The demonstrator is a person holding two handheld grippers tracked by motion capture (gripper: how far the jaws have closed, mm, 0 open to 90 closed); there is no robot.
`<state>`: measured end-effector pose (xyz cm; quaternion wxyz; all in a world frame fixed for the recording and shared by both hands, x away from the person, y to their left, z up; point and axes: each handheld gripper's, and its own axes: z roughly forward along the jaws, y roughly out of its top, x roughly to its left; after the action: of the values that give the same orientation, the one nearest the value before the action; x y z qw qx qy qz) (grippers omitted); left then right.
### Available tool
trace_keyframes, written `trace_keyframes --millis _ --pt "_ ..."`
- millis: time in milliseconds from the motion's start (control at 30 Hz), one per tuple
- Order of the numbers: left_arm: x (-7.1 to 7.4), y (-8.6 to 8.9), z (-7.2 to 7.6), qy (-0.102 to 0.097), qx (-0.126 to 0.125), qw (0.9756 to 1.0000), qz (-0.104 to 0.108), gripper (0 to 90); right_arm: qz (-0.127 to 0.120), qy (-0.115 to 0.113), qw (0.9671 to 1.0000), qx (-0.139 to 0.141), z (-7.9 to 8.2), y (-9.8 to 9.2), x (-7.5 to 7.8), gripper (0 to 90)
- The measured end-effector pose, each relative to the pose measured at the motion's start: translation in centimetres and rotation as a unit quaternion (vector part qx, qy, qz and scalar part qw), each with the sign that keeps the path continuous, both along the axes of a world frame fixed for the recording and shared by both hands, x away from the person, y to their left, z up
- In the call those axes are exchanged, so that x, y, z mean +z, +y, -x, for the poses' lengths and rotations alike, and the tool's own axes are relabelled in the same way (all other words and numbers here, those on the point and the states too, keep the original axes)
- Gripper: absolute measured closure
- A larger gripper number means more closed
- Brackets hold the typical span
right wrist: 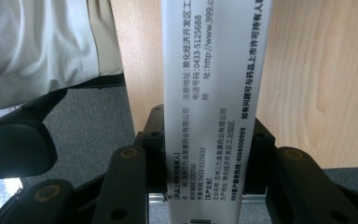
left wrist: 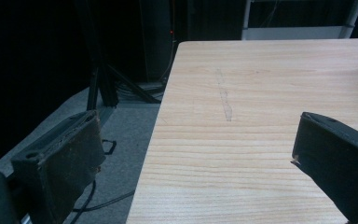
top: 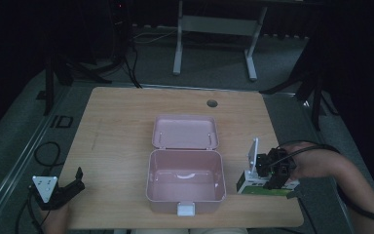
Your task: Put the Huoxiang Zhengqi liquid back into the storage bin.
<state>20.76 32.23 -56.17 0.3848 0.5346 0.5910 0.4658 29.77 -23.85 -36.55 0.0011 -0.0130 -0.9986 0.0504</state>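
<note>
Carton [right wrist: 209, 112]: clamped between right claw [right wrist: 205, 154] jaws, printed white side legible in right gripper view; high view shows green-and-white carton [top: 263, 187] right of pink box [top: 185, 187], at surface [top: 121, 122] edge | Right forearm enters from right of pink box | Left claw [top: 70, 187]: left of pink box, jaws apart, empty.

white-green medicine box [top: 265, 187] — flat, table's right edge
</note>
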Motion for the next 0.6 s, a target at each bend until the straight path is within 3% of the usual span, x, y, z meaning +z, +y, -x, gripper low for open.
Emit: trace_keyframes --millis 600 --pt "0.0 0.0 0.0 0.000 0.000 1.0000 0.000 2.2 -0.013 -0.021 0.9997 -0.009 -0.3 1.3 5.0 61.8"
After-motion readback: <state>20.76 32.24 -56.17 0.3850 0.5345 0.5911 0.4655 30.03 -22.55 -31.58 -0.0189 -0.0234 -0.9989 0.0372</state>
